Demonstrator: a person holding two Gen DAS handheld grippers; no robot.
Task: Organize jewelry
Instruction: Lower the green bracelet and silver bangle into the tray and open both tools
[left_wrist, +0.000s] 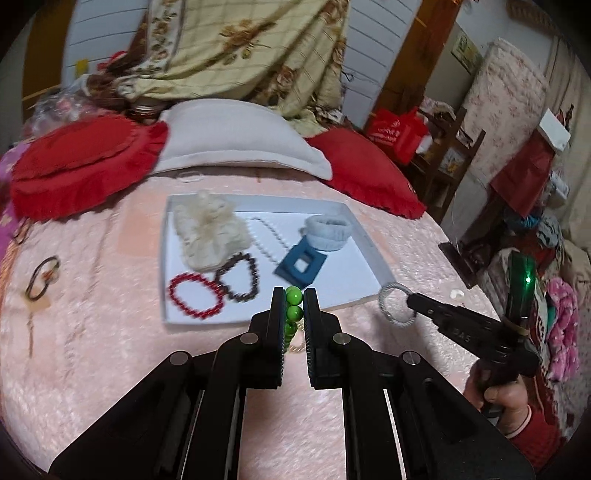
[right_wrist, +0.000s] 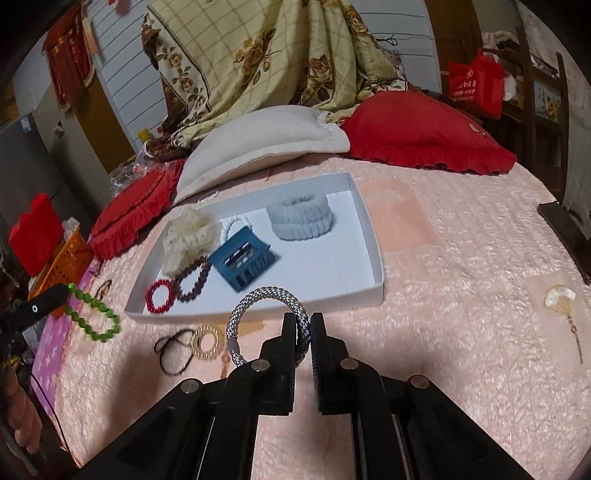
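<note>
White tray (right_wrist: 373, 254) with scrunchies, bracelets, clip; left tool (left_wrist: 294, 295) gripping green bracelet (left_wrist: 294, 304); right tool (right_wrist: 303, 319) gripping silver bangle (right_wrist: 258, 295)

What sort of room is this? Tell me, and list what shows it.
Most likely a bedroom: the work happens on a bed covered by a fuzzy pink blanket, with a cream pillow and red ruffled cushion at its head, and a floral quilt heaped behind.

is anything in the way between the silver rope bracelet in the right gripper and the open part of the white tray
Nothing visible blocks it. The silver rope bracelet hangs just before the white tray near rim; bare floor lies beyond, right of the blue hair clip.
</note>
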